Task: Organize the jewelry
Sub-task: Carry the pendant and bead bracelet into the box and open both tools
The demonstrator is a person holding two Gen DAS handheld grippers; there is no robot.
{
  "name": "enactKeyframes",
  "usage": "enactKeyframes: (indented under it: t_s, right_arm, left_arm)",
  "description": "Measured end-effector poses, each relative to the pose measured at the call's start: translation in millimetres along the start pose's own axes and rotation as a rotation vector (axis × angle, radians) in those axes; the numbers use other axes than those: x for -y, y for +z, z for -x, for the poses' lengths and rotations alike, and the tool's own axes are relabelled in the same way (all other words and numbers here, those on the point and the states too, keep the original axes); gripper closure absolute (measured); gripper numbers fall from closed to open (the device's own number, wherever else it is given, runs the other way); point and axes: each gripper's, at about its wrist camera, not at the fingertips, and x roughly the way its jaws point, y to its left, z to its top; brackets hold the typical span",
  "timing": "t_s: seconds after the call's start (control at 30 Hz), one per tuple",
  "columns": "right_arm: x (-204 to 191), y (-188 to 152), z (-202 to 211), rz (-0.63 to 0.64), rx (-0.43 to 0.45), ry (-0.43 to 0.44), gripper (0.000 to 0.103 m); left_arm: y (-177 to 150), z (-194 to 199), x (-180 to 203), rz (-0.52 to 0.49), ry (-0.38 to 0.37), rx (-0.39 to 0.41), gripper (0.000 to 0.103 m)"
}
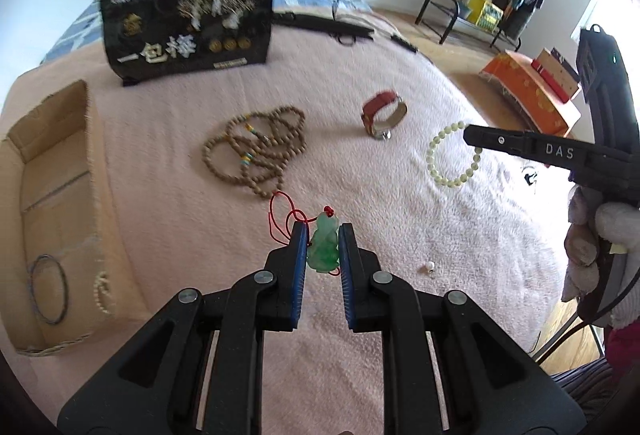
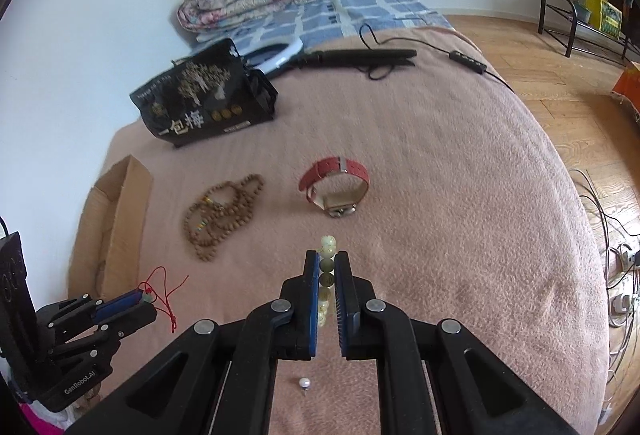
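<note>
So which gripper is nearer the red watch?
Right. The right gripper, shut on the pale bracelet, sits just short of the watch; the left gripper, holding the green pendant, is farther back.

Both fisheye views were bright with soft daylight; shadows on the pink blanket point(image 1: 400, 195) were faint. Window glare blew out the right edge of the left wrist view. Edges bent hard, corners vignetted black. The black bag point(image 1: 188, 23) showed slight motion blur.
</note>
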Motion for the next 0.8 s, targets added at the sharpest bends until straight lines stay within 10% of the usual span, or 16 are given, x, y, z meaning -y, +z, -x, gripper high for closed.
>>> enactKeyframes:
  t_s: [0.8]
  right_arm:
    - [-150.6,-2.1,20.1,0.137,0.083,0.259,0.098]
  left_arm:
    - [5.0,90.4,-135.0,0.202,0.114,0.140,0.089]
